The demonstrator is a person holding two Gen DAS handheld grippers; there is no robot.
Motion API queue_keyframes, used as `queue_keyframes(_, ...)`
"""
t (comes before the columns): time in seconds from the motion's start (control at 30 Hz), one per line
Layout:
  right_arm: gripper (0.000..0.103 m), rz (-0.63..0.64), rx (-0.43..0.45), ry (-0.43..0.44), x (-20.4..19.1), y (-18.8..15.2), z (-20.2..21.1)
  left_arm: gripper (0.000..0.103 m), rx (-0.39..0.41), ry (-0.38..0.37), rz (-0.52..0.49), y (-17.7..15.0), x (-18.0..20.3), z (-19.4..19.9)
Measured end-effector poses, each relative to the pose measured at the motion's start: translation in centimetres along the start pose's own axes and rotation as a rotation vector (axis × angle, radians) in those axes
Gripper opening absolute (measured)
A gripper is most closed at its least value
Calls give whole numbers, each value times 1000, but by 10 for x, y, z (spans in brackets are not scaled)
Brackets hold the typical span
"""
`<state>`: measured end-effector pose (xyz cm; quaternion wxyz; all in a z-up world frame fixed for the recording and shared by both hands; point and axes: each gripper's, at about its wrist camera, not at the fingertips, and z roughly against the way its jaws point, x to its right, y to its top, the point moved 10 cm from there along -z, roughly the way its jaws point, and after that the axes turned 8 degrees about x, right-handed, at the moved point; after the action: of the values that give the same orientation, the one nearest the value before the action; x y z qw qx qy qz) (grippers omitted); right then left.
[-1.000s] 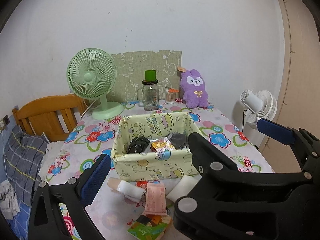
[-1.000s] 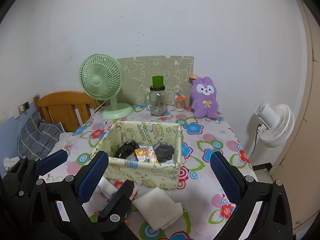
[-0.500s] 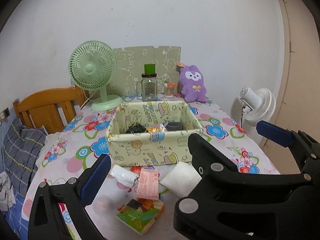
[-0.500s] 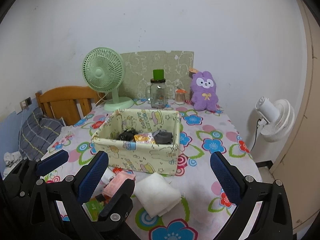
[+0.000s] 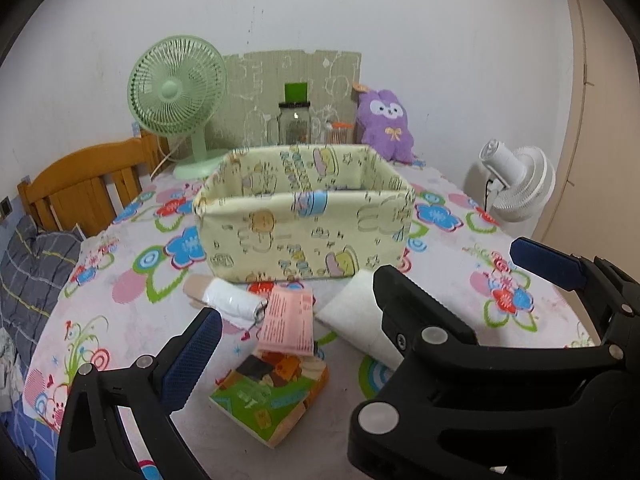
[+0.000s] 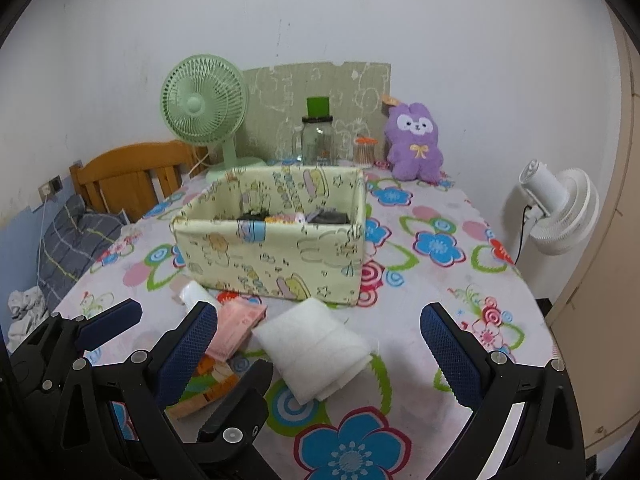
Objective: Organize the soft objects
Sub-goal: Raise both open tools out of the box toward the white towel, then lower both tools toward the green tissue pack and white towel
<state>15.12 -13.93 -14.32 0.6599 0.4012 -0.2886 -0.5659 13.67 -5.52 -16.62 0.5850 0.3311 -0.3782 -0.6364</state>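
Note:
A yellow patterned fabric box (image 5: 304,236) (image 6: 276,256) stands mid-table, with dark and colourful items just showing over its rim in the right wrist view. In front of it lie a folded white cloth (image 6: 312,354) (image 5: 352,316), a white roll (image 5: 232,302), a pink packet (image 5: 286,322) (image 6: 236,326) and a colourful block (image 5: 272,396). My left gripper (image 5: 370,310) is open, low over these items. My right gripper (image 6: 320,352) is open too, with the white cloth between and ahead of its fingers. The two grippers overlap, each with one finger inside the other's span.
A purple plush rabbit (image 6: 416,144), a glass jar with a green lid (image 6: 318,136) and a green desk fan (image 6: 204,112) line the table's back. A white fan (image 6: 560,208) stands off the right edge. A wooden chair (image 6: 132,176) and bedding sit on the left.
Both grippers have come down lower and closer to the table front. The box now looms larger, and its contents are hidden in the left wrist view. Nothing was grasped.

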Motion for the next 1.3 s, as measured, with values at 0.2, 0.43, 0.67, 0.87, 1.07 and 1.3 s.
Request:
queue_keyframes(0.2, 103, 2, -42, 15, -3, -17, -13, 103, -45, 10, 17, -18, -6, -11)
queue_keyframes(0.43, 102, -10, -87, 29, -6, -33, -26, 103, -97, 24, 37, -35, -15, -22)
queue_keyframes(0.67, 102, -2, -123, 29, -11, -44, -39, 103, -138, 32, 61, -48, -24, -35)
queue_keyframes(0.87, 102, 6, -157, 24, -13, -53, -50, 102, -163, 43, 70, -55, -30, -45)
queue_keyframes(1.07, 102, 17, -182, 19, -15, -59, -60, 101, -173, 60, 66, -59, -35, -51)
queue_keyframes(1.3, 102, 18, -199, 5, -12, -62, -70, 101, -184, 66, 77, -60, -39, -57)
